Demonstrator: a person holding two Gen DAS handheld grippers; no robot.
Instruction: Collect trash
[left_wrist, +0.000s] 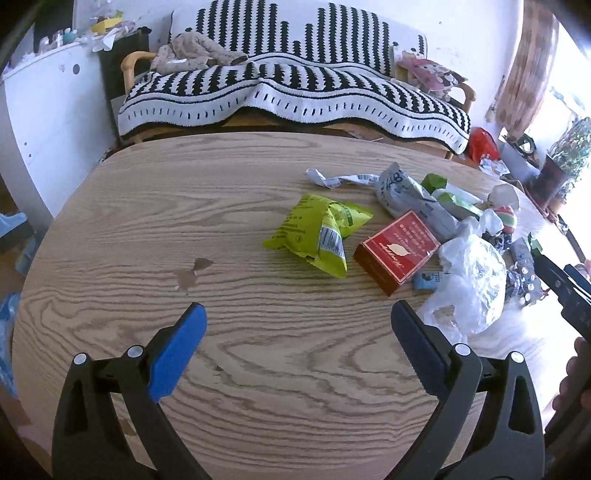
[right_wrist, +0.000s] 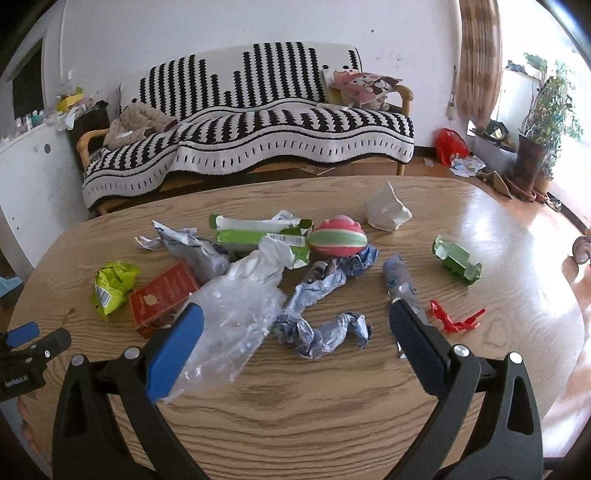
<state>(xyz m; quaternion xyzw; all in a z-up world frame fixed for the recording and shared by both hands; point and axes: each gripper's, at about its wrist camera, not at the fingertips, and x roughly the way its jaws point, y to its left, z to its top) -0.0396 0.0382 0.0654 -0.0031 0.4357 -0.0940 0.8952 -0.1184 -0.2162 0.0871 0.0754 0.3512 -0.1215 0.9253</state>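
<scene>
Two grippers are hovering over the wooden table (right_wrist: 332, 424), both with jaws spread wide and gripping nothing. Left gripper (left_wrist: 297, 325) is sitting above bare wood, a small wet stain (left_wrist: 192, 273) just ahead of its left finger. Trash is lying to its front-right: yellow-green snack bag (left_wrist: 319, 236), red box (left_wrist: 397, 251) just beside it, clear plastic bag (left_wrist: 469, 284) near the right finger.

Right gripper (right_wrist: 295, 321) is facing the main pile. The clear plastic bag (right_wrist: 236, 317) is lying against its blue left pad (right_wrist: 173, 350), partly blocking the view of the red box (right_wrist: 162, 295). Crumpled blue-grey wrapper (right_wrist: 321, 310) is lying between the fingers, further out. A grey tube-like wrapper (right_wrist: 400, 284) is touching the right fingertip; red plastic scrap (right_wrist: 454, 317) just beside it. Behind: green-white carton (right_wrist: 258, 232), pink-green striped ball (right_wrist: 338, 240), white crumpled paper (right_wrist: 386, 214), green torn box (right_wrist: 458, 262) well apart on the right.

A sofa with a black-white striped throw (right_wrist: 258, 133) is standing behind the table.
</scene>
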